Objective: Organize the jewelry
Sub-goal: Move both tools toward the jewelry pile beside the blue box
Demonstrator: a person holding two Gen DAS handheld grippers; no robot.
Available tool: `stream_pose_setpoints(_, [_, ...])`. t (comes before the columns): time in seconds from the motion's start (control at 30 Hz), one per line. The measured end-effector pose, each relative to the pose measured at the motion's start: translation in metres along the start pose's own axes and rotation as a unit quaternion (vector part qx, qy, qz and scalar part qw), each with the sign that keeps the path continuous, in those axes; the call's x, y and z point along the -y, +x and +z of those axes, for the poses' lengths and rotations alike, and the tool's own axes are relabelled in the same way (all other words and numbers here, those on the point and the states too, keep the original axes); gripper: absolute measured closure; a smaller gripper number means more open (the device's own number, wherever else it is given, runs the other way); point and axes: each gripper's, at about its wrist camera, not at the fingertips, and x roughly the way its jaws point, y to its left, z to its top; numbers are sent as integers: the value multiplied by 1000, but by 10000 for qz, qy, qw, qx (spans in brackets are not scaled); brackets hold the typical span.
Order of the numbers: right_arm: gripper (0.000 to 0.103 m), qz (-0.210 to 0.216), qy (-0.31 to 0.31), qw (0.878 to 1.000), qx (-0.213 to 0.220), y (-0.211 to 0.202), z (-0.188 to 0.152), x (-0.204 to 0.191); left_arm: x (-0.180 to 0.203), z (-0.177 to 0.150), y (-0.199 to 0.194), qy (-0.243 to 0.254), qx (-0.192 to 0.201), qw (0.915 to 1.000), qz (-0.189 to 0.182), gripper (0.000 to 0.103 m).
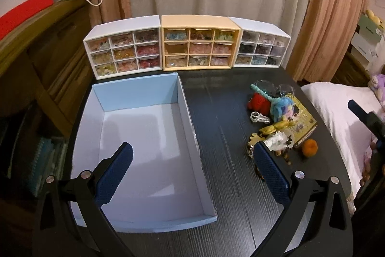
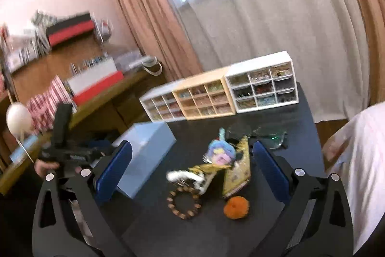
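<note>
An open, empty light-blue box (image 1: 144,151) lies at the left of the black table; it also shows in the right wrist view (image 2: 146,155). A pile of trinkets (image 1: 279,122) lies to its right: a red knit piece, a pastel pompom (image 2: 220,152), a brown bead bracelet (image 2: 184,202), an orange pompom (image 2: 236,207), a yellow card (image 2: 238,168). My left gripper (image 1: 192,160) is open and empty, above the box's right wall. My right gripper (image 2: 192,160) is open and empty, above the pile.
Three small nine-drawer organisers full of beads stand along the table's back edge: white (image 1: 125,49), yellow (image 1: 199,45), white (image 1: 261,47). Clear glasses (image 2: 269,134) lie behind the pile. A wooden shelf (image 1: 36,45) stands left, a bed (image 1: 336,117) right, curtains behind.
</note>
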Motion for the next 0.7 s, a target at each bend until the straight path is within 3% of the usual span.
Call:
stream_pose_setpoints(0.23, [7, -540, -241, 9973, -444, 13, -12, 7, -8, 1, -3, -335, 85, 9994, 36, 4])
stream_pose_setpoints(0.33, [7, -720, -440, 9955, -431, 11, -19, 8, -9, 0, -2, -342, 42, 9994, 72, 4])
stream_pose_setpoints(0.7, [7, -695, -109, 9945, -775, 13, -13, 13, -13, 1, -4, -439, 54, 9990, -6, 4])
